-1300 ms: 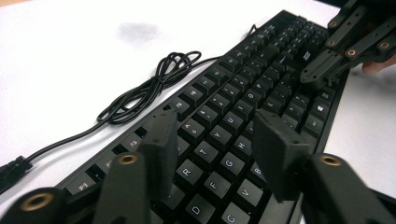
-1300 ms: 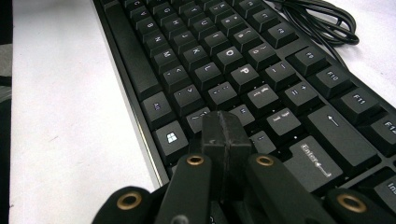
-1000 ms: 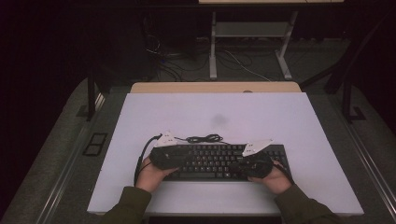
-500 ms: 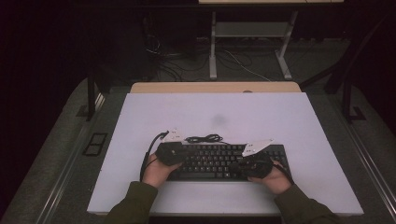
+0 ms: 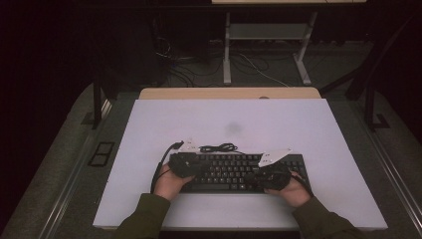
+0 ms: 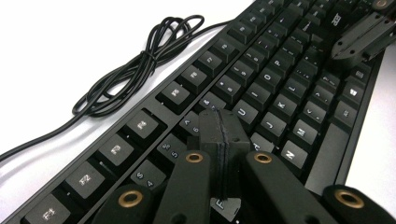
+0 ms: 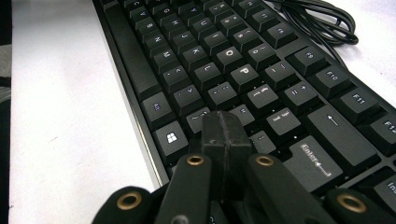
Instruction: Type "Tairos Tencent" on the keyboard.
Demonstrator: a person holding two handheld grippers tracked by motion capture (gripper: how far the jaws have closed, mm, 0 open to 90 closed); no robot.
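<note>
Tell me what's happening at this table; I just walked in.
A person holds a gripper in each hand over a black keyboard on the white table. The left gripper and right gripper both have jaws shut with nothing between them, tips poised at the keys. The keyboard's bundled cable lies behind it.

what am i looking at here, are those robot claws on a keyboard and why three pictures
No robot here: a person sits at a white table and holds a hand-held gripper in each hand. The high view looks down from above; the left gripper and right gripper rest over a black keyboard. The other two pictures come from small cameras riding on each gripper, looking along its jaws. In the left gripper view the left gripper's jaws are pressed shut above the letter keys, with nothing between them. The right gripper view shows the same near the Enter key. The keyboard's bundled cable lies on the table behind it. Nothing is held.
</note>
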